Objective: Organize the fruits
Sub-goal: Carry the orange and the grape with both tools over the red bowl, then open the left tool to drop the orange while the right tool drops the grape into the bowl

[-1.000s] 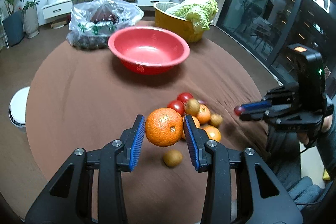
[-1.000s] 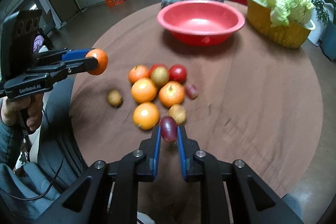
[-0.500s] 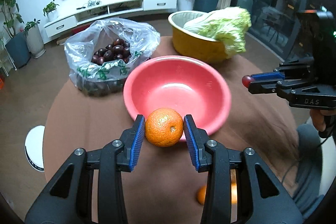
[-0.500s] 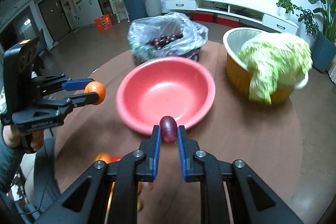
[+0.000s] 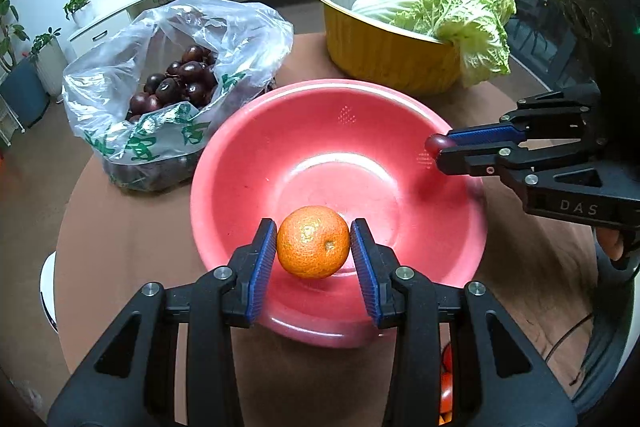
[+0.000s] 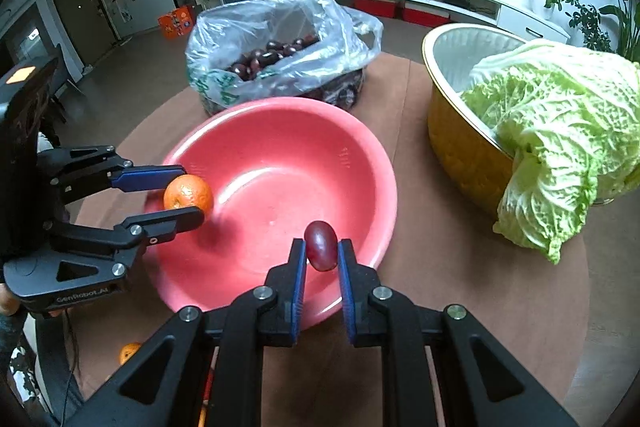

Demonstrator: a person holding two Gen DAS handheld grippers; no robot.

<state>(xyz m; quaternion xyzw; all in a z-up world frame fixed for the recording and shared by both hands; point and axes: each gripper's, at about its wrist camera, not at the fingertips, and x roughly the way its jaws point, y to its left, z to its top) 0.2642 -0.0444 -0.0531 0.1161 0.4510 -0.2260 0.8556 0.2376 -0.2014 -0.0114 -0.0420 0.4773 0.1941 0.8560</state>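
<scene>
1. Your left gripper (image 5: 314, 247) is clamped on the orange (image 5: 313, 241), held over the near side of the red bowl (image 5: 348, 123).
2. Your right gripper (image 6: 322, 257) pinches a small dark-red fruit (image 6: 321, 245) above the bowl's rim.
3. The remaining fruits (image 6: 129, 351) on the table are mostly hidden behind the gripper bodies.
4. The plastic bag (image 5: 240, 39) partly veils its dark fruit.

Both views are evenly and brightly lit from overhead indoor light. A white glare patch sits on the floor of the red bowl (image 5: 340, 163), and soft shadows fall under the fruit held over it. Strong fisheye bending curves the room at the frame edges, and the corners go black. Focus is sharp at center; the left edge of the right wrist view looks slightly smeared.
</scene>
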